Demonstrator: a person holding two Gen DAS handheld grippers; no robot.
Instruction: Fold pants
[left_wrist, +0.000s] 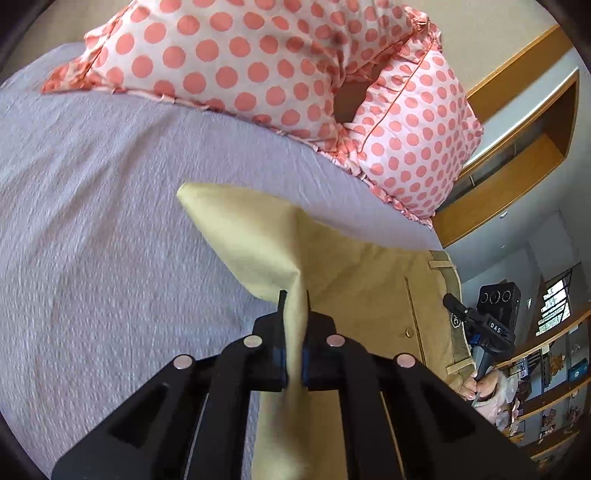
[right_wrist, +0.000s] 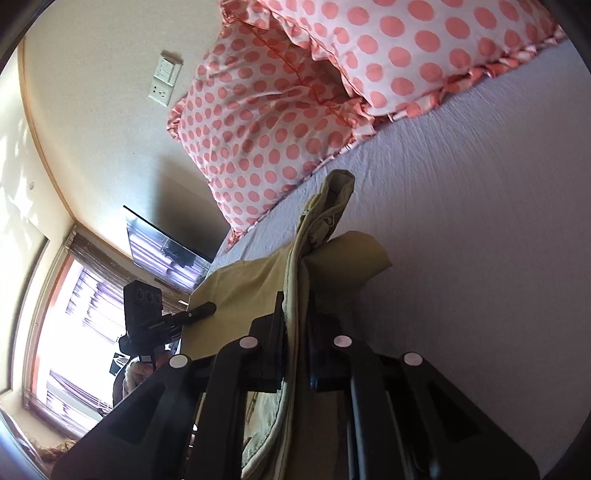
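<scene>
- My left gripper (left_wrist: 294, 301) is pinched tight on a fold of the pants (left_wrist: 258, 240); the tan cloth runs up between both fingers (left_wrist: 282, 299) and fans out past the tips.
- From the left wrist view, a pale corner of the pants hangs out over the bed (left_wrist: 92, 221), lifted above the lilac sheet rather than lying flat on it.
- To the right in that view the pants spread wide, with the waistband, a belt loop and a button (left_wrist: 409, 332) showing.
- My right gripper (right_wrist: 297, 301) is clamped on a thicker bunch of the pants (right_wrist: 295, 266), several layers with a stitched edge passing between the fingers.
- Beyond its tips the bunched cloth sticks up and forward, and a flat flap spreads out to either side.
- The pants are held between my two grippers, above the bed (right_wrist: 461, 221).
- Two polka-dot pillows (left_wrist: 240, 62) lie at the far end of the bed, one overlapping the other.
- In the right wrist view, a wall outlet (right_wrist: 160, 90) sits beside the pillows (right_wrist: 266, 140) and a bright window (right_wrist: 70, 306) is at the left.
- Each wrist view catches the other gripper's camera end-on near the pants' edge.
</scene>
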